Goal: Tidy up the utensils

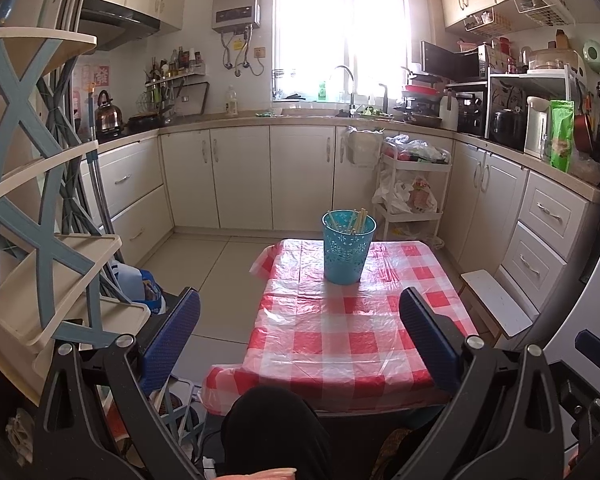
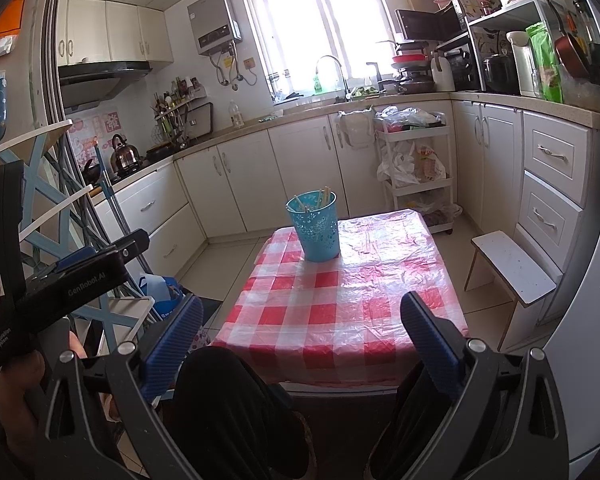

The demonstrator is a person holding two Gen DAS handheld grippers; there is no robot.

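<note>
Standing back from the table [image 1: 340, 344], both grippers held low near the person's knees, well short of anything. Left gripper [image 1: 300, 336] jaws spread wide, empty; right gripper [image 2: 306, 340] likewise wide and empty. Blue perforated cup [image 2: 315, 226] upright toward the table's far end, chopsticks [image 2: 323, 196] already poking out of it. No loose utensils visible on the checked cloth [image 2: 340, 292]. Judging by that, sorting looks finished or nearly so; any next move calls for finding a stray piece first.
</note>
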